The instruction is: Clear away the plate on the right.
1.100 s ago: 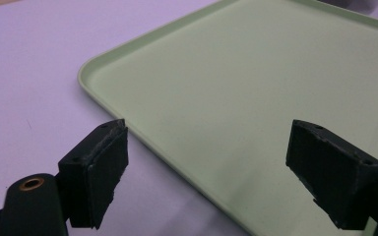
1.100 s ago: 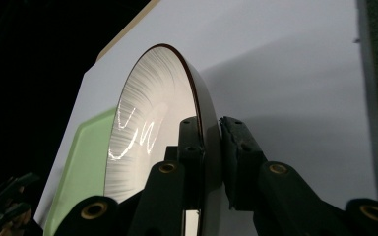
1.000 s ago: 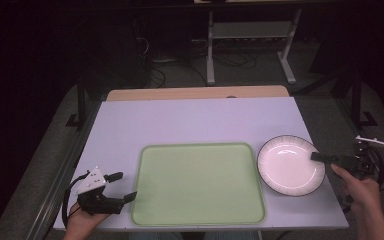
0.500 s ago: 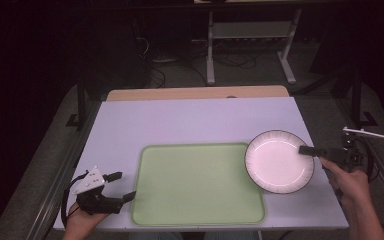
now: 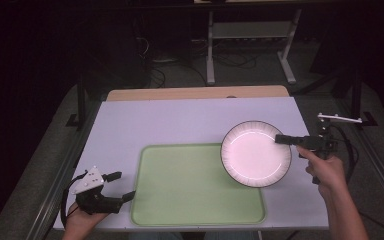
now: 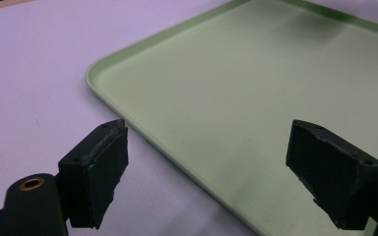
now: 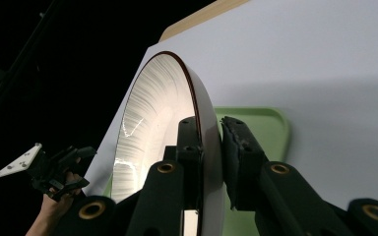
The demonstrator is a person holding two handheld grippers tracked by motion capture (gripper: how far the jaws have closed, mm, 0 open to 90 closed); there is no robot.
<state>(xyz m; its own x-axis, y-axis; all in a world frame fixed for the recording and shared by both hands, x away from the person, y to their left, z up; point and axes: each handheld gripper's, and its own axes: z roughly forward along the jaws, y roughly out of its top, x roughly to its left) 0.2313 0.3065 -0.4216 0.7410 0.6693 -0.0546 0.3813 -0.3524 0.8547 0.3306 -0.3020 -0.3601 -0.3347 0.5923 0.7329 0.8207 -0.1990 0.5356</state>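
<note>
The bottom of the white plate (image 7: 152, 142) is getting cut off by the frame edge in the right gripper view, and one black finger is covering part of its rim there. In the high view the person's forearms are running off the bottom edge, and the room behind the worktop (image 5: 180, 122) is so dark that little is showing except some grey metal legs and cables on the floor. The right gripper (image 5: 286, 139) is pinching the plate (image 5: 256, 153) by its right rim, one finger (image 7: 189, 147) pressing on the inside and one finger (image 7: 241, 152) pressing on the underside. The plate is hanging above the worktop with its left part over the right edge of the green tray (image 5: 195, 187), and its shadow is falling on the tray and the worktop. It is round, so it has no long side; its open face is pointing up and a little toward the camera. The left gripper (image 5: 115, 186) is resting in the left hand (image 5: 80, 222) at the near left corner, just beside the tray's left edge. Its fingers (image 6: 98, 172) are spreading wide with nothing between them but the tray's rim (image 6: 128, 123) below. The worktop is pale lilac and smooth, with a strip of wood along its far edge.
</note>
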